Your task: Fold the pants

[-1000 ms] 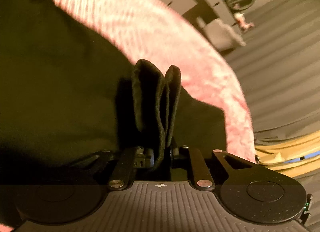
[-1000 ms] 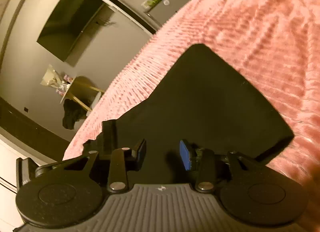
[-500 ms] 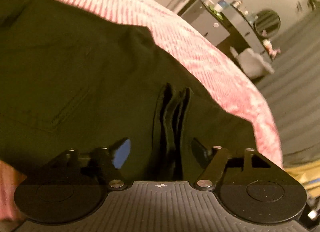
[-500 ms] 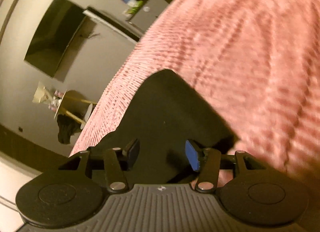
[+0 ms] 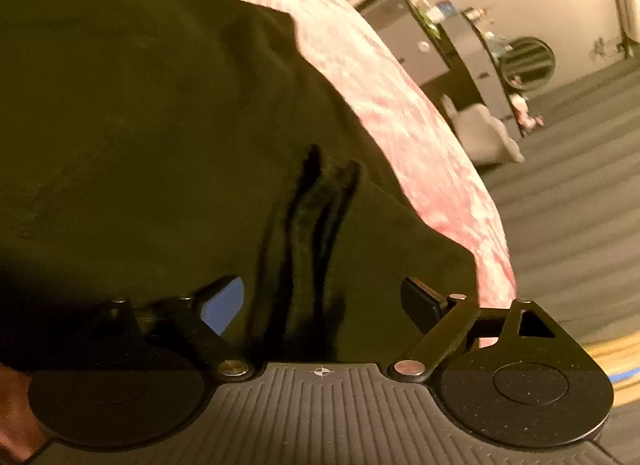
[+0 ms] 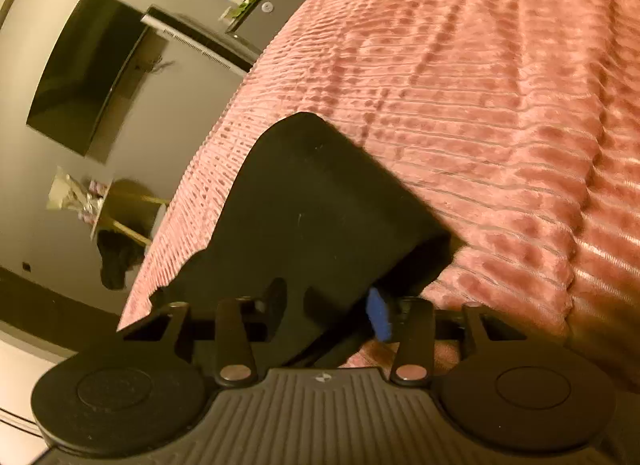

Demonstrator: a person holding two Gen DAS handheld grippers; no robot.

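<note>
Only the right view shows the television point(image 6: 86, 73) beyond the pants point(image 6: 320, 205).

Our two black hand-held grippers
We see left gripper point(image 5: 322, 301), right gripper point(image 6: 328, 311): ribbed bodies, round discs, silver screws, blue pads point(image 5: 222, 305).

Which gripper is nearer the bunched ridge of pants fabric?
Left. The left gripper straddles the ridge, jaws open; the right gripper is closing at another edge of the pants.
</note>
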